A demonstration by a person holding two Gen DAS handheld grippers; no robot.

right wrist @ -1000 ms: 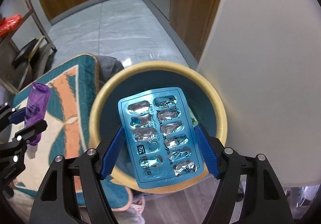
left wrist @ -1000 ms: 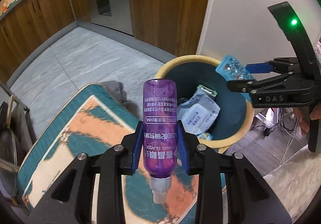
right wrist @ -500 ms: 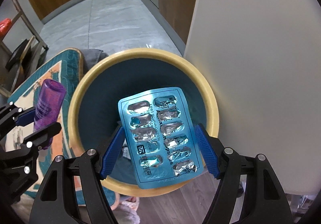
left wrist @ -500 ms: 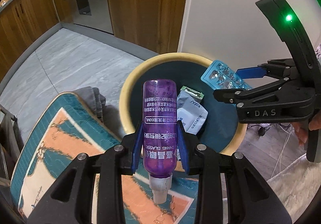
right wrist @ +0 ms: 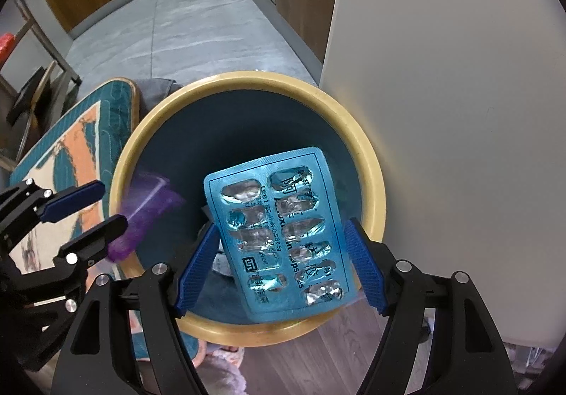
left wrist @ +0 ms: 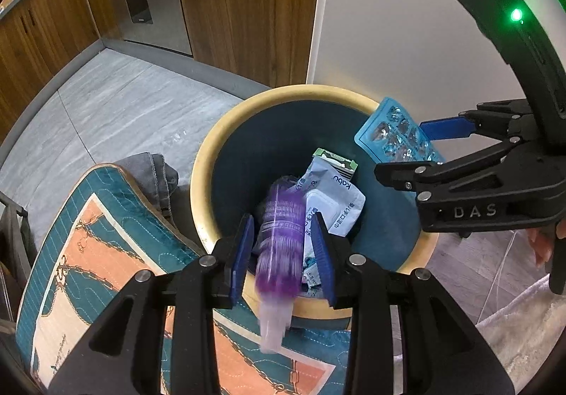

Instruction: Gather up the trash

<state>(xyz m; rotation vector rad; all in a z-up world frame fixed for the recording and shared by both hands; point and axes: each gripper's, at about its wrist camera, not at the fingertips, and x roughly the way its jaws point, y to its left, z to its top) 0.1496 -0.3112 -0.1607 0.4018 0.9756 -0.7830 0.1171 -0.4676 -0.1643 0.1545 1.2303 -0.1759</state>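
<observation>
Risks at the drop, and pose of both grippers. The bottle [left wrist: 281,236] lies loose and motion-blurred between the pads of your left gripper [left wrist: 282,218], with a gap on either side; its body is over the bin's [left wrist: 212,161] mouth, but its pale cap end overhangs the near rim. It may strike that rim and tip out onto the rug [left wrist: 106,253], which butts against the bin's near-left side. The blister pack [right wrist: 279,228] sits tilted between the fingers of your right gripper [right wrist: 281,227]; a gap shows along its lower left edge, and you cannot tell from either view whether it is gripped. Its lower end overlaps the near rim, so a flat, light sheet let go here could slide out to the floor.

Your left gripper points down over the near-left rim, fingers spread wider than the bottle. Your right gripper reaches in over the right rim, tips above the interior, beside the wall [right wrist: 442,112]. A wipes pack [left wrist: 336,204] lies inside
</observation>
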